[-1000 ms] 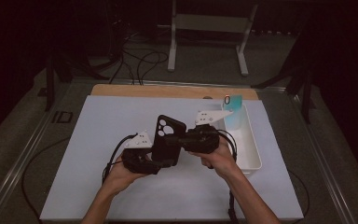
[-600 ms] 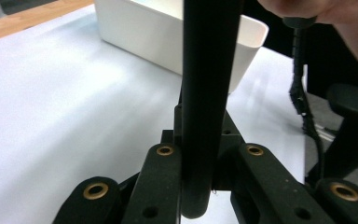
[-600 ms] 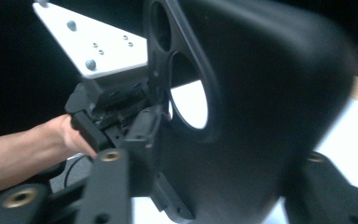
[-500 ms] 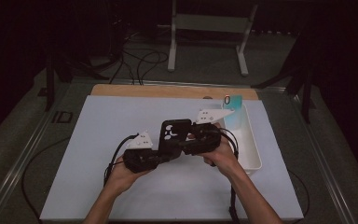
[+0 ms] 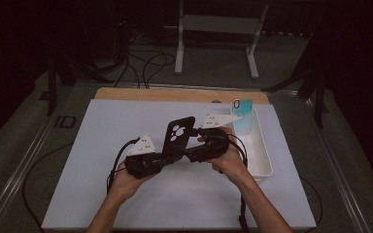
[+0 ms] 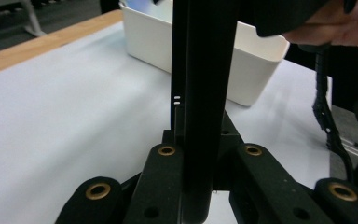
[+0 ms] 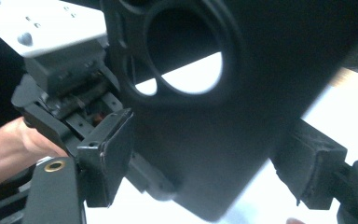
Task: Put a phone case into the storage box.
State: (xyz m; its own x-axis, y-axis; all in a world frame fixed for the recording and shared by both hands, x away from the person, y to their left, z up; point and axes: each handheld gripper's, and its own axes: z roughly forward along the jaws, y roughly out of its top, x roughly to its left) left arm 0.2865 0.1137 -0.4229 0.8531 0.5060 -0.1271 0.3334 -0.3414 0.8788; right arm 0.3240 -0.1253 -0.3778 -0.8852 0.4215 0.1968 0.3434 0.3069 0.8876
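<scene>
A black phone case (image 5: 178, 136) with camera cutouts stands tilted above the white mat (image 5: 102, 145), near its middle. My left gripper (image 5: 167, 156) is shut on the case's lower end. In the left gripper view the case (image 6: 205, 70) runs edge-on straight up between the closed jaws (image 6: 209, 150). My right gripper (image 5: 190, 153) faces it from the right, open. In the right gripper view its two pads (image 7: 105, 154) stand apart on either side of the case's broad face (image 7: 242, 93), with a sliver of mat showing beside the right pad.
A white rectangular bin (image 5: 260, 158) sits at the mat's right side, close behind my right hand, with a teal phone-shaped item (image 5: 243, 116) leaning at its far end. A wooden strip (image 5: 175, 94) edges the table's back. Cables trail from both grippers.
The case lay flatter between the grippers half a second ago and now stands up again. Both hands have shifted only slightly.
</scene>
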